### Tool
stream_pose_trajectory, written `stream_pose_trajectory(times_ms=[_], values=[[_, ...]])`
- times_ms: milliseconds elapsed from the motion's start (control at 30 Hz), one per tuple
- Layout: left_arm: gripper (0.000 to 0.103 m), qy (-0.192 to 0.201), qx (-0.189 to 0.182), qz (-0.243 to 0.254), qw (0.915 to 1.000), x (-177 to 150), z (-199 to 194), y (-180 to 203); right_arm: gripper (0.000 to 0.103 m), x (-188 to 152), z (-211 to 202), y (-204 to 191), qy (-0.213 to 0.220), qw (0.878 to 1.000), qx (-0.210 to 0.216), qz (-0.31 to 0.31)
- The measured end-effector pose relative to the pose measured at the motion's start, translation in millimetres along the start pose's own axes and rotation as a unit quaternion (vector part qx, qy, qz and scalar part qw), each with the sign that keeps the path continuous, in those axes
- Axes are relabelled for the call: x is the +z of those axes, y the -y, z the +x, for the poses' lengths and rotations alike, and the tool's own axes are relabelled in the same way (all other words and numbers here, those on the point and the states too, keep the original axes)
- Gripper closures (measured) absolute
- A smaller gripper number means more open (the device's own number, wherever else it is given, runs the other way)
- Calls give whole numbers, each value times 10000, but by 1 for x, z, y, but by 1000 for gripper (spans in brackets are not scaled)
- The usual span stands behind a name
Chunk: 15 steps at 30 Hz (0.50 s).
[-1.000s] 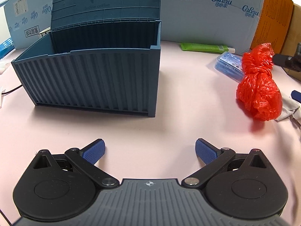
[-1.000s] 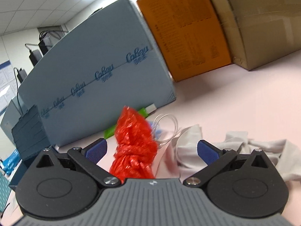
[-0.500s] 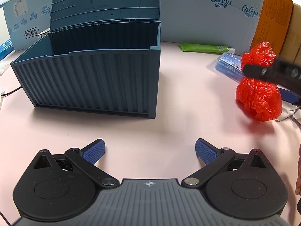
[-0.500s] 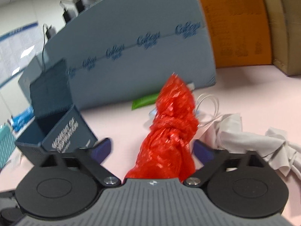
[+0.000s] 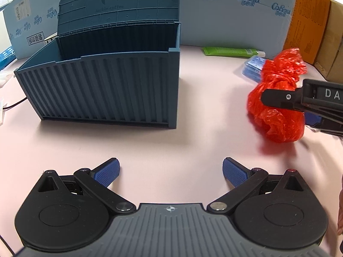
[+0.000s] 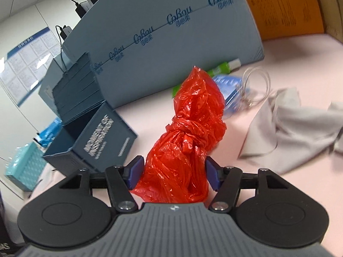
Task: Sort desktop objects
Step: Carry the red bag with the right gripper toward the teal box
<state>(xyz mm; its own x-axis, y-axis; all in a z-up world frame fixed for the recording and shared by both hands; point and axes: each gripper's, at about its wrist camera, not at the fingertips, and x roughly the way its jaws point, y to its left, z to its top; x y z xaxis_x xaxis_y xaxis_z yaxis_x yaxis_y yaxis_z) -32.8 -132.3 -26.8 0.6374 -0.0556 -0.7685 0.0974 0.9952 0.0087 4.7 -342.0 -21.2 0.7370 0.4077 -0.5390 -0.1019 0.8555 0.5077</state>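
In the right wrist view, the right hand-held gripper has its two blue pads pressed on the lower part of the red plastic bag, which fills the centre of the frame, its knot just above the pads. The blue storage box stands at middle left, its top open, with a strip of pink table between its near corner and the bag. A grey cloth lies at right.

In the left wrist view, the left hand-held gripper is wide open and holds nothing, at the bottom over bare table. The box's right edge and the bag at right are well apart, with free table between them.
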Motion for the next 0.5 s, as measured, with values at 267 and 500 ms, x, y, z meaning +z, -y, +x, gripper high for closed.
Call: stream_pose_trajectory(times_ms=[267,500], values=[[0,179,64,79,9998,-17,-15,-3,39,-20,-9,-13,-194,9994,245,157],[0,294,36,171,9994,-40,-30,-4,17,-36,-10,-23,-366,9967,601,417]])
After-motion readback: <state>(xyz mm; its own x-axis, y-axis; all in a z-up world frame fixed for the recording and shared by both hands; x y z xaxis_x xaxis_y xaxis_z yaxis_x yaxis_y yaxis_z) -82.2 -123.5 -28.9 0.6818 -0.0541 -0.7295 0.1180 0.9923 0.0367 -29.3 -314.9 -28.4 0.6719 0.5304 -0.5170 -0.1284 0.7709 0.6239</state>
